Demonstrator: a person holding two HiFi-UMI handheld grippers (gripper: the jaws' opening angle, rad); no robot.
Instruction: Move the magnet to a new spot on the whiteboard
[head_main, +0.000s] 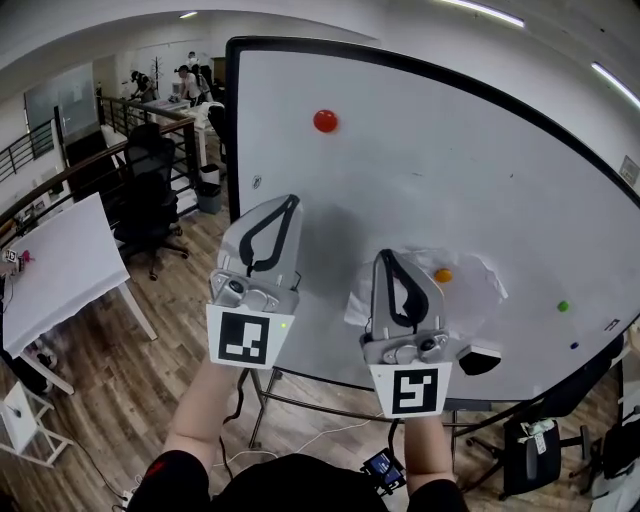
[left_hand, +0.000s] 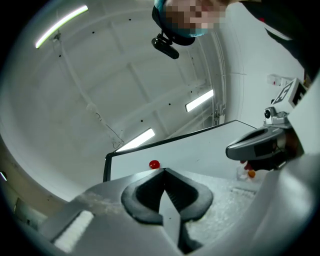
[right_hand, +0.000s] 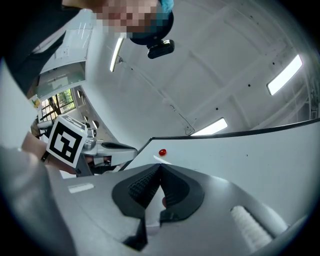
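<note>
A red magnet (head_main: 325, 121) sticks high on the whiteboard (head_main: 420, 160); it also shows just past the jaw tips in the left gripper view (left_hand: 154, 164) and the right gripper view (right_hand: 162, 152). An orange magnet (head_main: 443, 275) sits lower on the board, on a smeared white patch, and a green magnet (head_main: 563, 306) lies further right. My left gripper (head_main: 291, 201) (left_hand: 164, 171) is shut and empty, held in front of the board's lower left, well below the red magnet. My right gripper (head_main: 384, 256) (right_hand: 160, 165) is shut too, just left of the orange magnet and apart from it.
A white table (head_main: 60, 270) stands at the left over the wooden floor, with black office chairs (head_main: 150, 200) and a bin (head_main: 208, 190) behind it. People work at a far desk (head_main: 170, 100). A dark eraser (head_main: 480, 362) rests at the board's lower edge, above the stand legs.
</note>
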